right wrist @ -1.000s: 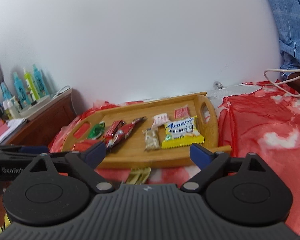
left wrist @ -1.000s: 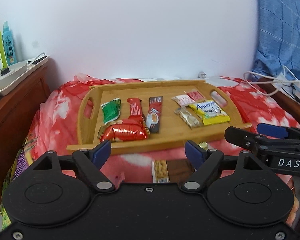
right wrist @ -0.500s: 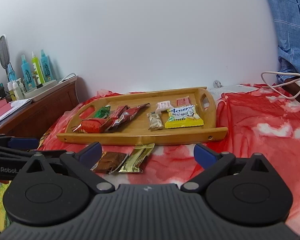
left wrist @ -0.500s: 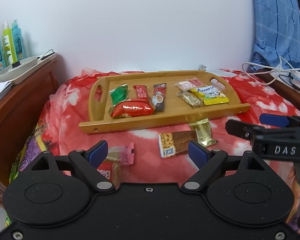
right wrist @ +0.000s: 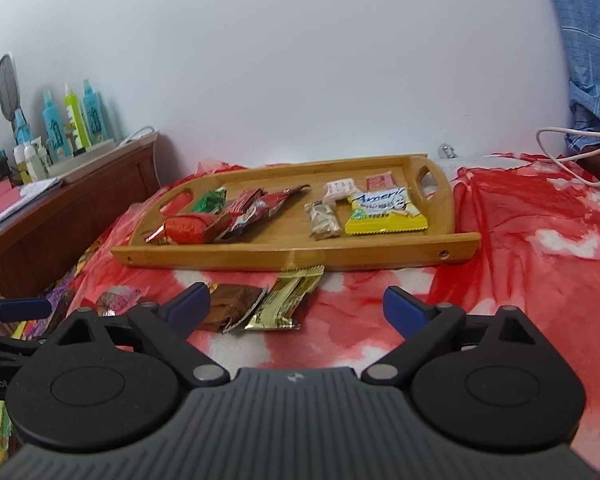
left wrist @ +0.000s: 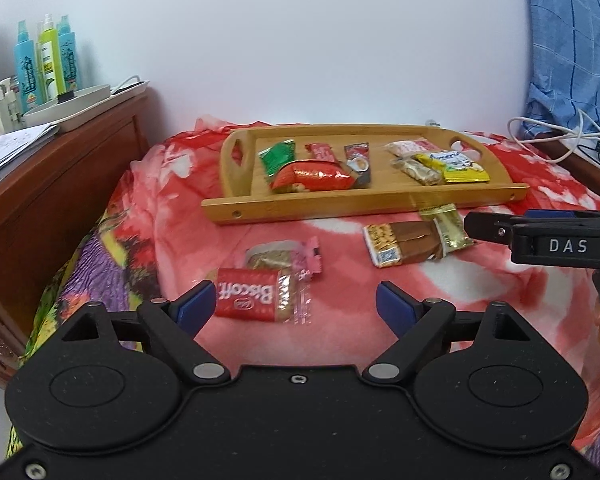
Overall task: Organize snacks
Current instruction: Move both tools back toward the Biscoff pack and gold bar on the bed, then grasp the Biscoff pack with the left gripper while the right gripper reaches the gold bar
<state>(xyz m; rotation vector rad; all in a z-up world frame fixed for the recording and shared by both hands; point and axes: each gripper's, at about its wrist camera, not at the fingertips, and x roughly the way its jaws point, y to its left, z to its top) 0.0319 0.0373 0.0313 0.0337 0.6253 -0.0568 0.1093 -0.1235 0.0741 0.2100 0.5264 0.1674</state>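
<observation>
Both grippers have drawn back from the wooden tray (left wrist: 364, 200), so four loose packets on the red blanket (left wrist: 348, 288) now show. Left gripper (left wrist: 292, 307) tilts downward, jaws spread after closing slightly, nothing gripped; the Biscoff packet (left wrist: 256, 295) lies just ahead by its left fingertip. Right gripper (right wrist: 296, 307) also stands spread and empty, jaws just narrowing, with the brown bar (right wrist: 230, 307) and gold packet (right wrist: 286, 300) lying ahead, just before the tray's front rail. Bare blanket lies to the right.

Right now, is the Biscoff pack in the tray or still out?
Out. The Biscoff pack lies on the red blanket in front of the wooden tray, apart from it, between the left gripper's open fingers, untouched.
</observation>
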